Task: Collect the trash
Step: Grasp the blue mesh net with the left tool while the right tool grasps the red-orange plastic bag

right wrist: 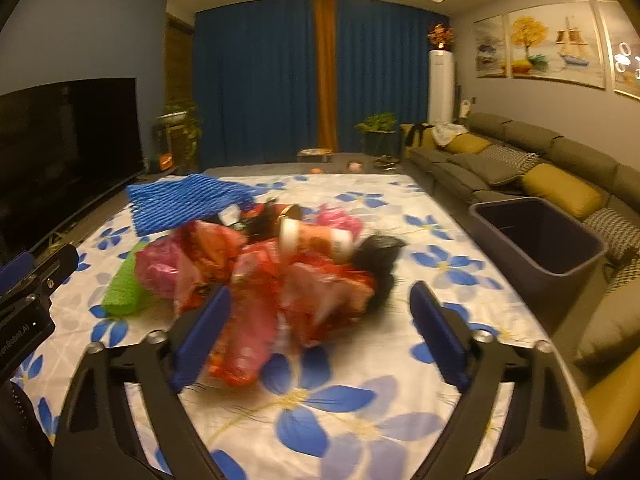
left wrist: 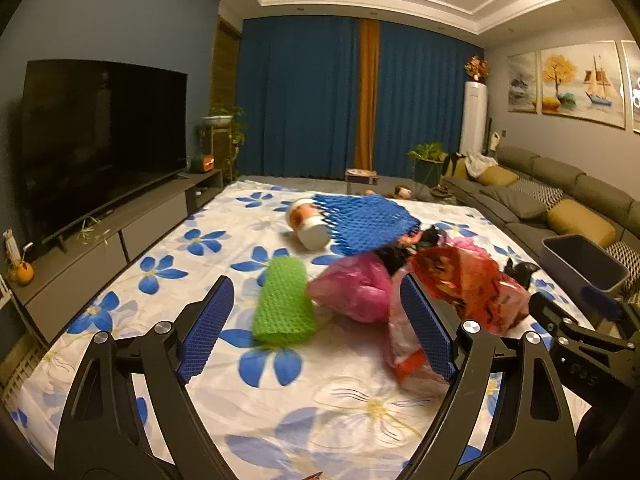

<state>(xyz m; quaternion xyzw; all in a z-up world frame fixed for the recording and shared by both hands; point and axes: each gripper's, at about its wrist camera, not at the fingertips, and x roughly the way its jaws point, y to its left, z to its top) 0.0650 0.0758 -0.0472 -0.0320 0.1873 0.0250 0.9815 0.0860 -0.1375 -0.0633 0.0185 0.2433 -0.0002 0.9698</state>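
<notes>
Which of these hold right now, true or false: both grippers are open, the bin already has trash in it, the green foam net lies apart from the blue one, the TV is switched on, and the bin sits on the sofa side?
1. Both grippers are open. True: the left gripper and right gripper have spread jaws with no pad pressing on anything.
2. The bin holds trash. False: the part of its inside that shows looks empty.
3. The green foam net lies apart from the blue foam net. True.
4. The TV is on. False: its screen is dark.
5. The bin sits on the sofa side. True.
</notes>
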